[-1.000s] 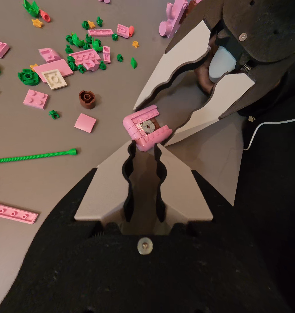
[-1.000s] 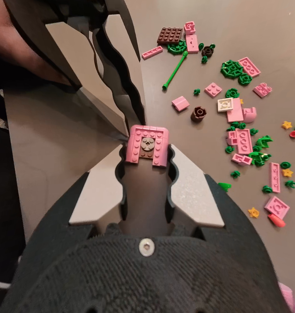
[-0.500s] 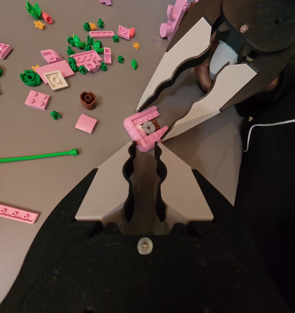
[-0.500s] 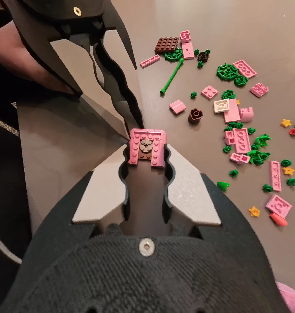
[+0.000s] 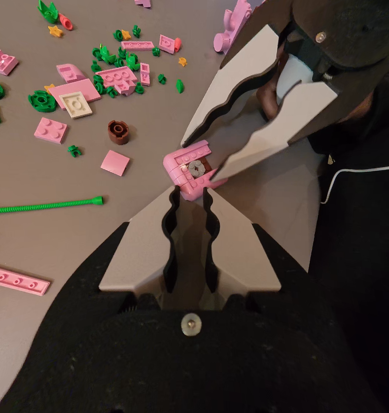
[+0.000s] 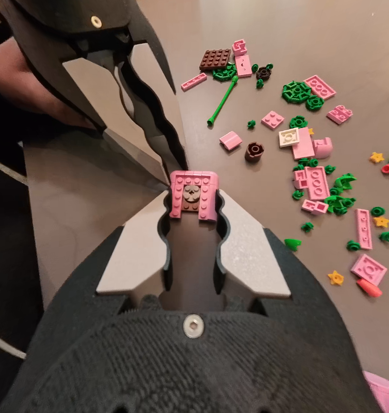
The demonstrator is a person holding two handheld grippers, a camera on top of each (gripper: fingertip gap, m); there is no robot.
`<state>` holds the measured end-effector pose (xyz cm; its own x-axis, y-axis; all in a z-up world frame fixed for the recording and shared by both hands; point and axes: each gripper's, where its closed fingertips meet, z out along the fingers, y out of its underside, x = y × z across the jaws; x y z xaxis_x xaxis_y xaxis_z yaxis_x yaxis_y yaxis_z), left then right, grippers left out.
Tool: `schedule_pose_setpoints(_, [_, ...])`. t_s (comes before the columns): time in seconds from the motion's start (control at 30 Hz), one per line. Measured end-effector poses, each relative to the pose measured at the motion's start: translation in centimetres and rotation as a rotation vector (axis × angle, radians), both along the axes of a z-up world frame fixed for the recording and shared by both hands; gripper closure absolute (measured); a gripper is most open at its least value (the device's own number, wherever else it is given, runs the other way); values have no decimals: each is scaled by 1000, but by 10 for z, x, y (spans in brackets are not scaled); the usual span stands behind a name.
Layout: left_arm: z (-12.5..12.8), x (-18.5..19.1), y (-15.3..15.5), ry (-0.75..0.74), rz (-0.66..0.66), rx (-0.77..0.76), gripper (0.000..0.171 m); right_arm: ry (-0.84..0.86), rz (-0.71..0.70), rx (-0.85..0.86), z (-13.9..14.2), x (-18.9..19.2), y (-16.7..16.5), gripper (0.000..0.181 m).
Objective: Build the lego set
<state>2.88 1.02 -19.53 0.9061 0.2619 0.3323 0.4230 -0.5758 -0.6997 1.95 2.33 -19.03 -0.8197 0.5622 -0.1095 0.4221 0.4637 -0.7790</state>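
A small pink lego assembly (image 5: 180, 169) with a grey round plate on a brown centre is held just above the grey table. My left gripper (image 5: 190, 191) is shut on its near corner. My right gripper (image 6: 193, 193) is shut across its two pink sides (image 6: 178, 196). In the left wrist view the right gripper (image 5: 199, 161) comes in from the upper right. In the right wrist view the left gripper (image 6: 176, 175) comes in from the upper left and meets the assembly's far left corner.
Loose pieces lie on the table (image 5: 55, 234): a brown round brick (image 5: 118, 131), a pink tile (image 5: 115, 162), a green ribbed rod (image 5: 44, 205), pink plates, small green leaf parts, a brown plate (image 6: 215, 58). A lavender piece (image 5: 231, 29) lies at the back. The table edge and dark clothing are on the right. Between my right fingertips and the brown round brick (image 5: 118, 131) there is roughly 5 cm. My right wrist view (image 6: 251, 147) looks at it from another angle.
My right gripper's fingers have closed in a little on the assembly's sides. Both grippers and the assembly have shifted only slightly.
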Motion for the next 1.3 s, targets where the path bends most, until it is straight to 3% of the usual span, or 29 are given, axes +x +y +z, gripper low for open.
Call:
schedule_pose_setpoints(0.13, [0,0,0,6,0,-4,152,-82,-8,-99,6,-2,2,149])
schedule_pose_setpoints(0.3, [0,0,0,6,0,-4,152,-12,-21,9,-2,-4,1,147])
schedule_pose_setpoints(0.57, [2,-1,4,109,-4,-15,151,-9,-40,18,-4,-7,2,154])
schedule_pose_setpoints(1.07, [2,-2,3,57,2,-4,154,-28,-48,2,-2,-8,4,153])
schedule_pose_setpoints(1.2, [1,-1,3,49,-4,-6,153,69,-7,-53,14,-6,-2,143])
schedule_pose_setpoints(1.3, [2,-1,3,26,-5,7,155,74,30,-19,10,-3,-7,138])
